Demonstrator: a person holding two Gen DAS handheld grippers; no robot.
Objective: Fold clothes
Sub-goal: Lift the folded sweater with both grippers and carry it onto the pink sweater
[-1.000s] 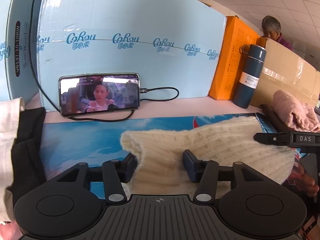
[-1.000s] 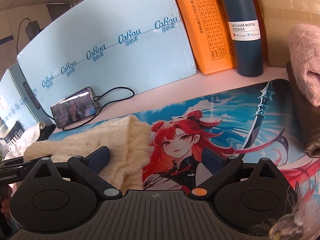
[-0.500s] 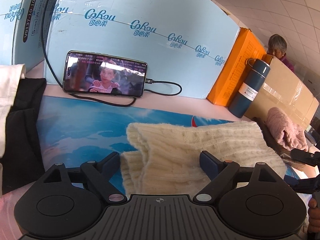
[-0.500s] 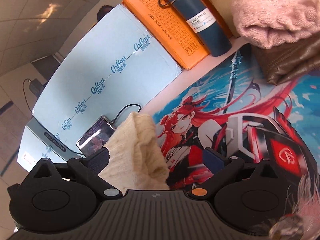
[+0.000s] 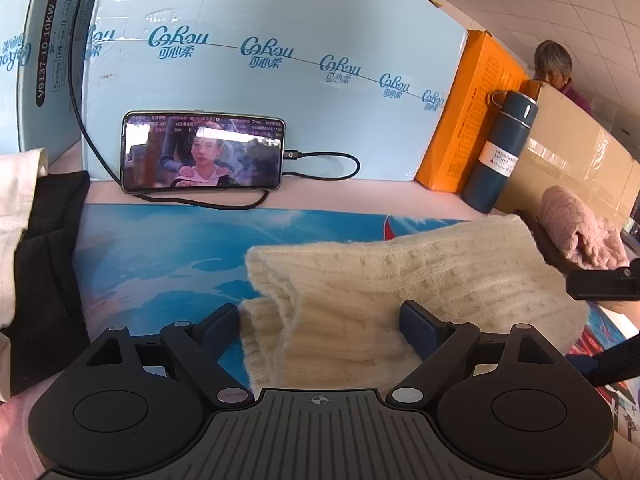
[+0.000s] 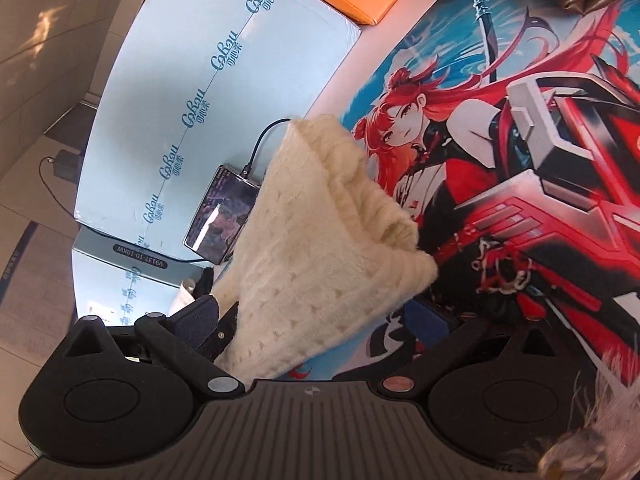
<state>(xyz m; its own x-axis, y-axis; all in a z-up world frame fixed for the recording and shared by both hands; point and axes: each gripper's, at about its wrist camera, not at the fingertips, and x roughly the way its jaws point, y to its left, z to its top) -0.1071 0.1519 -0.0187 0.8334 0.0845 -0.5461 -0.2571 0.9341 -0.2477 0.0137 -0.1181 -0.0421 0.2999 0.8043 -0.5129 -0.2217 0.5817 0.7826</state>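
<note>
Since last frame right tool (image 6: 312,316) rolled; sweater (image 5: 400,280) folded lower centre; both tools, left (image 5: 320,320) too, seemingly released; stacking remains.

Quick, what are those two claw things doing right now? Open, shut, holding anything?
Left gripper: open, holding nothing; the cream sweater lies between its fingers.
Right gripper: open, sweater between its fingers, unclamped.

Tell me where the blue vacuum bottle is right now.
In the left wrist view, the blue vacuum bottle stands upright at the right rear, between the orange box and the brown cardboard box.
</note>
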